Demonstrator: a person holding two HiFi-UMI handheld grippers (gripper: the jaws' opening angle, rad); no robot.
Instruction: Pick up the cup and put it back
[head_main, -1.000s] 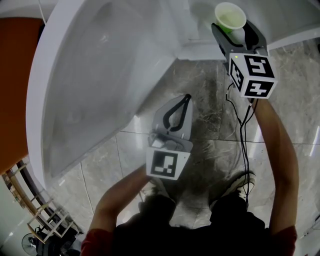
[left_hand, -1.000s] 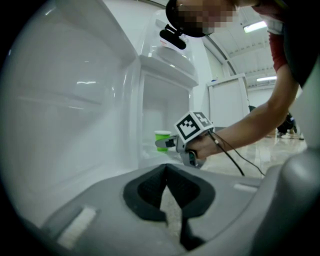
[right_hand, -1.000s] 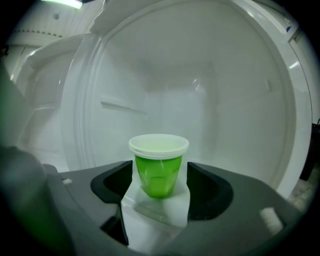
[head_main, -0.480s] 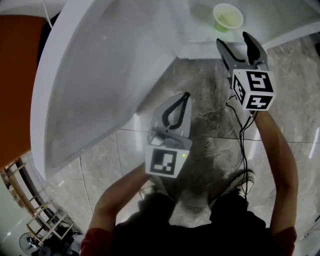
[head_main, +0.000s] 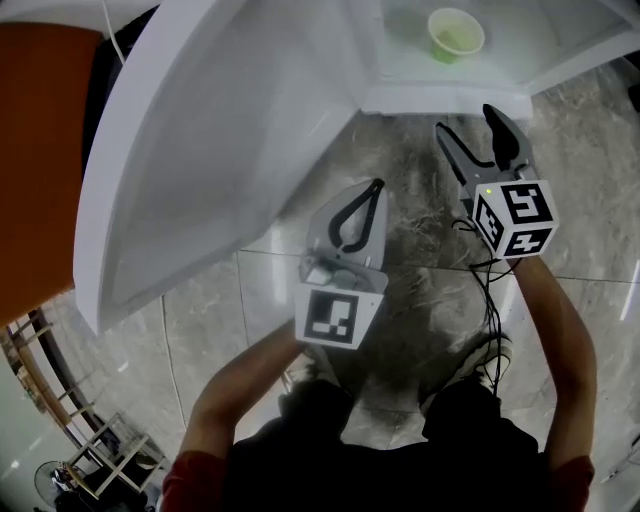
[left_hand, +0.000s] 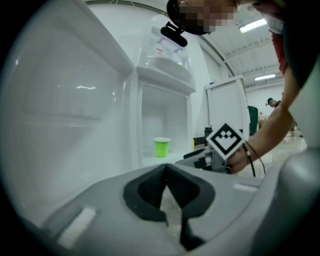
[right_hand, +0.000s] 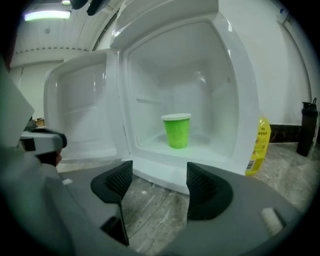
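A green cup (head_main: 455, 34) (right_hand: 177, 130) (left_hand: 161, 147) stands upright on the floor of a small white fridge compartment (right_hand: 200, 145), free of both grippers. My right gripper (head_main: 478, 128) (right_hand: 154, 186) is open and empty, held outside the fridge in front of the cup, over the marble floor. To the left and nearer to me, my left gripper (head_main: 360, 210) (left_hand: 165, 187) is shut with nothing in it, its tips touching, beside the open fridge door (head_main: 220, 130).
The open white door (right_hand: 80, 112) swings out to the left. A yellow bottle (right_hand: 262, 145) and a dark bottle (right_hand: 306, 127) stand on the floor right of the fridge. Marble floor (head_main: 420, 260) lies below both grippers. A wooden rack (head_main: 100, 460) sits at lower left.
My right gripper has let go of the cup and drawn back out of the fridge, jaws open. The cup stays on the fridge floor. The left gripper has barely moved.
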